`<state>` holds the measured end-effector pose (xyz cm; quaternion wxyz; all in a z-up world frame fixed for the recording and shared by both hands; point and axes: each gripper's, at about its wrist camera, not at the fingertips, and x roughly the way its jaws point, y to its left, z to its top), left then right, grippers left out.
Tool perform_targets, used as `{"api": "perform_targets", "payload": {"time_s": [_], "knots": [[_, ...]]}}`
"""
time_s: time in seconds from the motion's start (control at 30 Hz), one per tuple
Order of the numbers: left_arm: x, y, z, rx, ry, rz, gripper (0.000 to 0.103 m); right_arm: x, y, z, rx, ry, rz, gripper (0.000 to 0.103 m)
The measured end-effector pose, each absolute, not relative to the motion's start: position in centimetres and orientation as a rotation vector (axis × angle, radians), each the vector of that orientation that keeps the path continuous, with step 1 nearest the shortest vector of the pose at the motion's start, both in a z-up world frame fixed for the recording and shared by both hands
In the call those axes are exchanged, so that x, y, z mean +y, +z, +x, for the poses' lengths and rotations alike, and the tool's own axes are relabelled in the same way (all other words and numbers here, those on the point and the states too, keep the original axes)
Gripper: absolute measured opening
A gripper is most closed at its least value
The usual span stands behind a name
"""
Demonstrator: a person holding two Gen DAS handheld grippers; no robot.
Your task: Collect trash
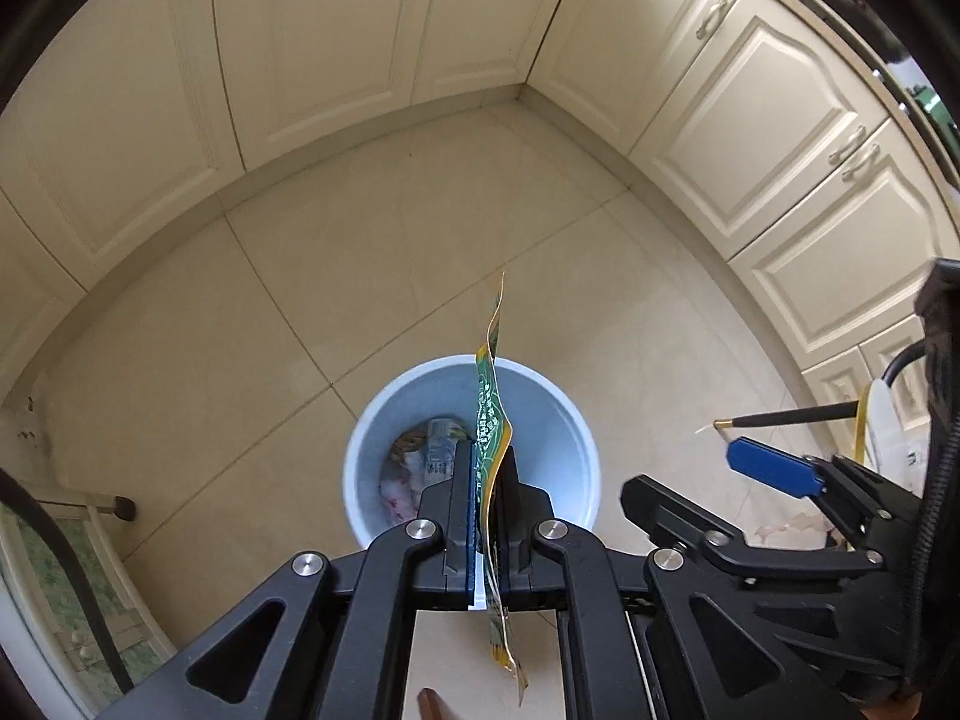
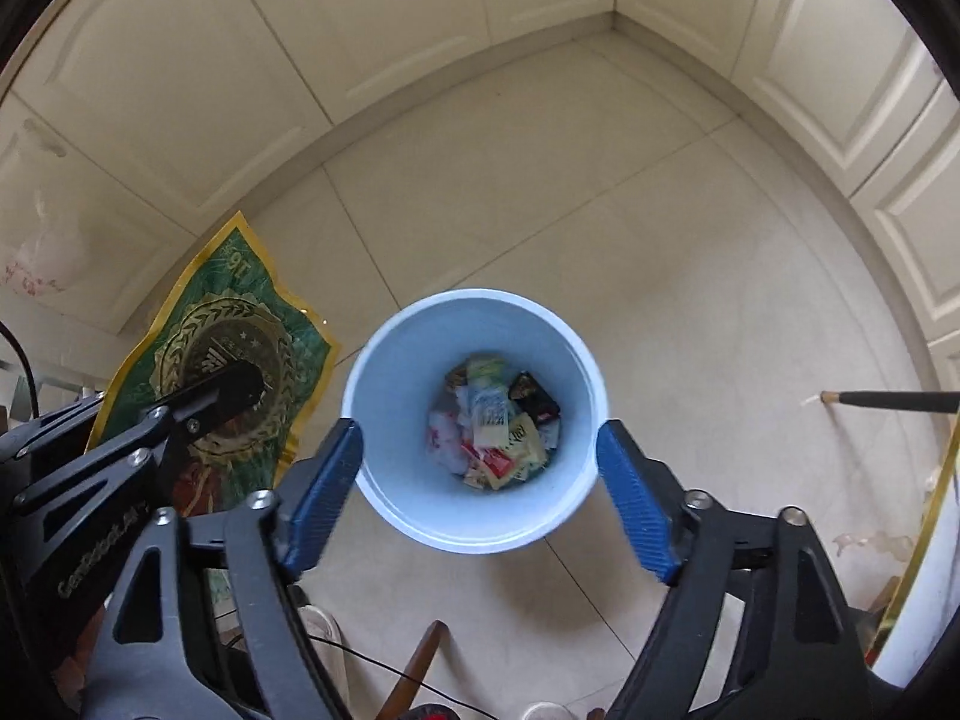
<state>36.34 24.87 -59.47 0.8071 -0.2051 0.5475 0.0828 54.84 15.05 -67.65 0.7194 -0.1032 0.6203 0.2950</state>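
Note:
A pale blue bin (image 1: 558, 420) (image 2: 396, 360) stands on the tiled floor, with several crumpled wrappers (image 2: 495, 429) at its bottom. My left gripper (image 1: 485, 462) is shut on a green and gold wrapper (image 1: 489, 402), held edge-on over the bin's opening. The right wrist view shows that wrapper (image 2: 240, 324) flat at the left, with the left gripper's black finger across it. My right gripper (image 2: 480, 450) hangs above the bin with its blue pads (image 2: 630, 498) wide apart on either side of the rim and nothing between them. In the left wrist view it appears at the right (image 1: 774, 468).
Cream cabinet doors (image 1: 300, 60) line the walls and meet in a corner. A dark rod with a brass tip (image 2: 888, 399) lies to the right of the bin. A metal-legged piece of furniture (image 1: 114, 504) stands at the left.

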Motion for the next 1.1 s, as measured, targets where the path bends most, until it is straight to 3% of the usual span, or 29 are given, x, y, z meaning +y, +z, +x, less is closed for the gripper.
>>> {"api": "perform_targets", "payload": {"time_s": [0.13,0.2,0.27,0.33,0.4,0.73,0.83,1.1], "knots": [[24.8,-59.5,37.8,1.153,0.169,-0.426,0.006,14.4,-66.7,54.9,1.360,0.618,-0.220,0.085],[24.9,-59.3,37.8,1.147,0.168,-0.434,0.016,13.7,-65.9,54.9,1.343,0.601,-0.214,0.086],[24.8,-58.5,37.2,1.143,0.191,-0.429,0.039,13.6,-65.0,55.3,1.331,0.590,-0.209,0.086],[24.7,-57.5,36.4,1.119,0.203,-0.441,0.048,12.9,-64.0,55.3,1.315,0.590,-0.193,0.086],[24.8,-56.3,35.6,1.096,0.215,-0.449,0.051,12.3,-62.8,55.3,1.300,0.596,-0.167,0.091],[23.2,-45.8,28.4,0.909,0.330,-0.314,0.068,10.5,-52.8,51.1,1.126,0.664,-0.145,0.092],[21.6,-41.9,25.5,0.816,0.356,-0.267,0.071,9.6,-48.7,49.1,1.049,0.665,-0.146,0.098],[16.1,-33.6,16.9,0.553,0.361,-0.189,0.092,4.5,-37.8,42.8,0.837,0.645,-0.092,0.103]]}}
